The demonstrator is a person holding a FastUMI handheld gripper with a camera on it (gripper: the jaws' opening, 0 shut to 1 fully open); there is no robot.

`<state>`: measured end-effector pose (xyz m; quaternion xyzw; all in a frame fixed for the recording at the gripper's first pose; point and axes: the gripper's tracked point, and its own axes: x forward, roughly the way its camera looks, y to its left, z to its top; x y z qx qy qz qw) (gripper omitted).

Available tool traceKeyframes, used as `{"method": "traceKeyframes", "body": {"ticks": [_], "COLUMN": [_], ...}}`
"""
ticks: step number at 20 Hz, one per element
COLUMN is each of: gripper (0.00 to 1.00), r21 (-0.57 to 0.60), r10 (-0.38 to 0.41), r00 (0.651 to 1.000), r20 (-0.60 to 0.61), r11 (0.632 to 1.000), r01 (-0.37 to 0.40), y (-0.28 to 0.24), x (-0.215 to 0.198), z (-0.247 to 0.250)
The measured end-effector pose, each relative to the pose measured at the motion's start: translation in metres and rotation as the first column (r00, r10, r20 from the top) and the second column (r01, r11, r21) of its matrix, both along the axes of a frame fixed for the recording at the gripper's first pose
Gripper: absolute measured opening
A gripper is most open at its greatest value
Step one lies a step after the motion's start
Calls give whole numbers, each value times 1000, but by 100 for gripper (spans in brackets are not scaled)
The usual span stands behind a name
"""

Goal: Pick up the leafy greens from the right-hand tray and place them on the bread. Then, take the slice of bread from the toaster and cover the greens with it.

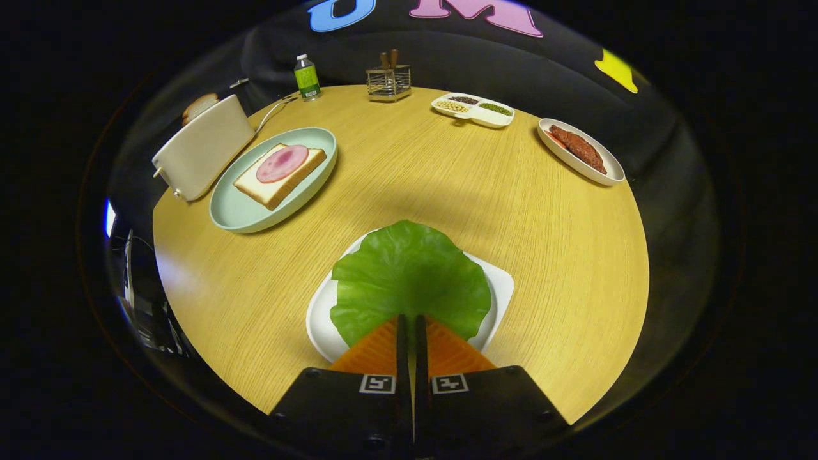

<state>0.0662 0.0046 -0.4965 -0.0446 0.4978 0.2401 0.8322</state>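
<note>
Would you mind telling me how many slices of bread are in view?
2. One slice lies on the green plate under a round of ham; the other sticks up from the toaster. The gripper, fingers together, pinches the lettuce leaf.

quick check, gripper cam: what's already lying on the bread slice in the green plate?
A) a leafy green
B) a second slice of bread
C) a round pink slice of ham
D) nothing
C: a round pink ham slice lies on the bread in the green plate; the leafy green is over its white tray, with the claw closed on its near edge.
</note>
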Motion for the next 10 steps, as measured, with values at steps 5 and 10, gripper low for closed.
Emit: {"method": "traceKeyframes", "body": {"ticks": [5, 10], "gripper": [6, 6], "r21": [44, 106], "r10": [-41, -51], "r00": [994, 979], "r20": [106, 196], "r11": [998, 994], "r01": [37, 30], "y": [3, 18], "x": [10, 19], "z": [45, 105]}}
